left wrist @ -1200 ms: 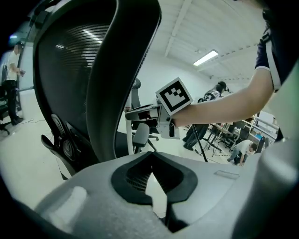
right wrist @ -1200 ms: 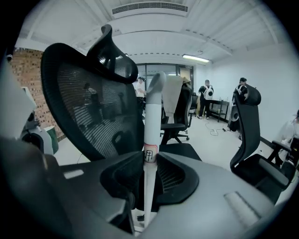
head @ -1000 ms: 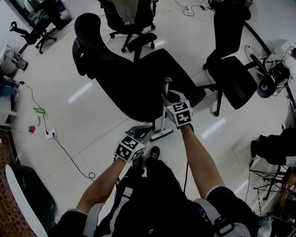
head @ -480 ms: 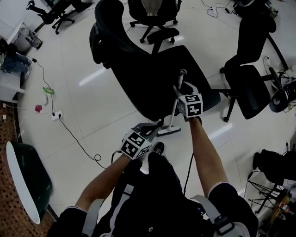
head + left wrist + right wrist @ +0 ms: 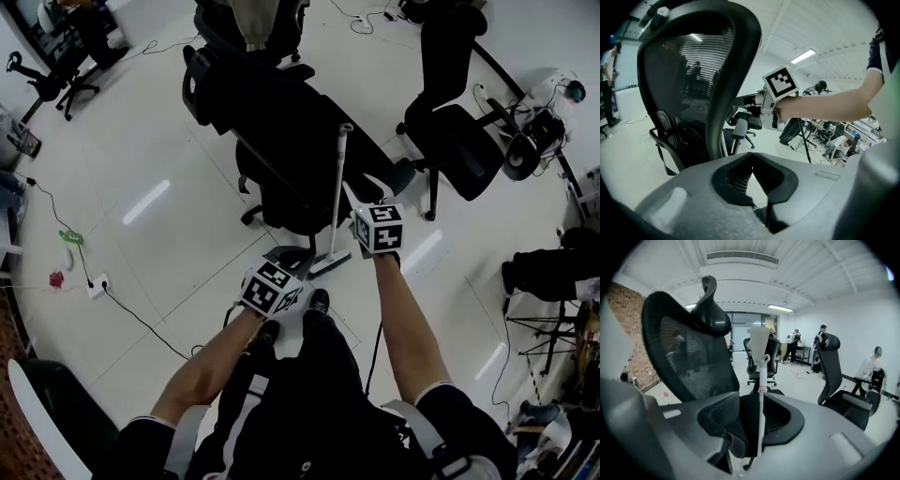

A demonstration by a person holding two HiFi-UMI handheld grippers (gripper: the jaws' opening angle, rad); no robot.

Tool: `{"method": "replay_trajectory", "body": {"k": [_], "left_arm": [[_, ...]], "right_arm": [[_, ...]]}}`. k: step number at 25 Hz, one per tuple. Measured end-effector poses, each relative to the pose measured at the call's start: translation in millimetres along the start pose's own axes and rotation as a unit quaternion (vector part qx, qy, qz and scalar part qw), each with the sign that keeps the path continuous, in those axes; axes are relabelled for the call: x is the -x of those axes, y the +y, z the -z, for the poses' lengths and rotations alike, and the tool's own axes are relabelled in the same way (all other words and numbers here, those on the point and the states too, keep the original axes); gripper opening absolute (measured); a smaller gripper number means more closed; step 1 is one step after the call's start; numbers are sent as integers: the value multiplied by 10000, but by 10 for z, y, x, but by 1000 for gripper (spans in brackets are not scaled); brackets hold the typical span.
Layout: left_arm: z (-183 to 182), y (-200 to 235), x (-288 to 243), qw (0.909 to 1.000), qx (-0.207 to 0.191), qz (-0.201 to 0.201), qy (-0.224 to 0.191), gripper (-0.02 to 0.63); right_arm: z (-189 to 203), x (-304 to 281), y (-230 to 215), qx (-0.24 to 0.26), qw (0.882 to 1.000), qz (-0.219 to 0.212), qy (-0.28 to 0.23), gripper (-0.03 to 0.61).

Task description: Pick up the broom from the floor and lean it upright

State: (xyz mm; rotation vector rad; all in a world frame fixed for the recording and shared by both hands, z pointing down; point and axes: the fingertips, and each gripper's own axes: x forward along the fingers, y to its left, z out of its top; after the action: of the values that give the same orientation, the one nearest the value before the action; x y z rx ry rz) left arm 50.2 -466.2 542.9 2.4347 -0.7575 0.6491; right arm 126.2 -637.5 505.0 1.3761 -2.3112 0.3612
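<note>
Changed from a second ago: my right gripper [image 5: 368, 192] was clamped on the broom [image 5: 338, 187] near the handle's top. Now it's off it, just beside the handle on its right. Its jaws have just been opening and stand wide. In the right gripper view the handle sits between them, untouched. My left gripper [image 5: 286, 258] is low beside the broom head [image 5: 325, 266] as before, jaws closed on nothing. The broom now stands upright on its own, head on the floor [image 5: 169, 244], handle leaning against the big black chair [image 5: 281, 112].

Counts: one broom, two grippers. Four office chairs in the head view: the big one, one behind it with a pale cloth [image 5: 262, 14] on its back, one at right [image 5: 459, 141], one far left [image 5: 66, 56]. One power strip [image 5: 97, 286] on the floor, well apart.
</note>
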Motion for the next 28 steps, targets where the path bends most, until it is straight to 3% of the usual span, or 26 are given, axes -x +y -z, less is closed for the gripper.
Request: {"method": "replay_trajectory", "body": {"k": [3, 7, 13, 19, 23, 28], "left_arm": [[-40, -156, 222, 9994, -84, 305, -168, 0], [-221, -348, 428, 9957, -252, 688, -567, 0], [-549, -756, 556, 9829, -538, 1485, -946, 0], [-706, -1212, 670, 9693, -864, 2064, -1015, 0], [-696, -1522, 752, 9614, -1013, 2379, -944, 0], [-748, -1783, 853, 9572, -1251, 2424, -963, 0]], "right_arm": [[21, 486, 252, -391, 9986, 324, -152, 2], [47, 1132, 685, -720, 9952, 463, -475, 2], [94, 2072, 1097, -976, 9878, 851, -859, 2], [31, 2822, 1156, -1230, 9695, 1570, -1423, 2], [11, 3152, 1222, -1234, 9655, 1659, -1586, 2], [3, 3463, 1244, -1300, 9603, 1724, -1766, 2]]}}
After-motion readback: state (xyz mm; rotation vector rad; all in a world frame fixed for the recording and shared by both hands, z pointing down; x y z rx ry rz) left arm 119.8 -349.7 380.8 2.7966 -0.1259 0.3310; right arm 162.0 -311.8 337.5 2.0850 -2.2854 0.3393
